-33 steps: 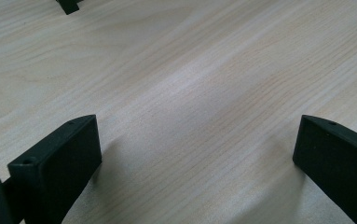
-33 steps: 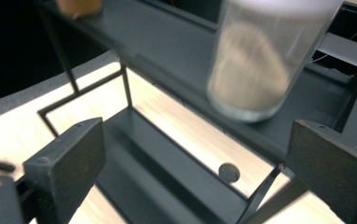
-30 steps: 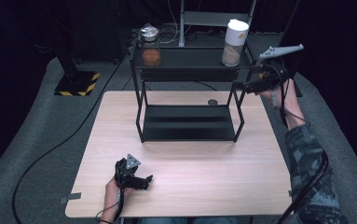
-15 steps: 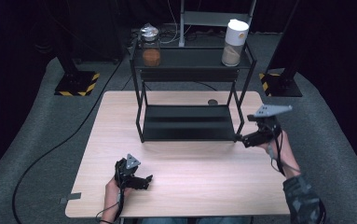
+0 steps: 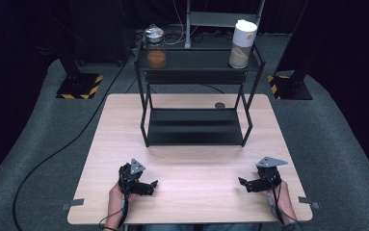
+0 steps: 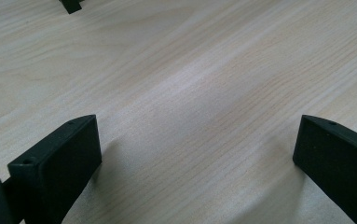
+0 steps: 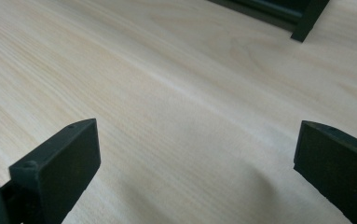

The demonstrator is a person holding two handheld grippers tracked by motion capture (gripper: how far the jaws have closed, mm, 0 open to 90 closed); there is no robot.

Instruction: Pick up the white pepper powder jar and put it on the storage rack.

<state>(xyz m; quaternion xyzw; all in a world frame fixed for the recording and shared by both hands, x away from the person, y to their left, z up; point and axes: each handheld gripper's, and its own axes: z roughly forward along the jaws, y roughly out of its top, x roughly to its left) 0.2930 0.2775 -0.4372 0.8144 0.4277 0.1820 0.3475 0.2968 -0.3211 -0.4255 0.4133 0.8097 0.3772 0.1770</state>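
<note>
Jars, a glass jar [image 5: 156, 48] and a white canister [image 5: 242, 44], stand apart on the rack [image 5: 196, 86] top shelf, likely fragile, best gripped mid-body, while left gripper [image 5: 141, 185] and right gripper [image 5: 252, 184] rest with jaws spread, empty, on the desk [image 5: 196, 168].

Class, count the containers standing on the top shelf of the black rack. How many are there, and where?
2. A glass jar with orange-brown contents stands at the top shelf's left end; a white-lidded canister stands at its right end. Nothing seems hidden behind them.
</note>
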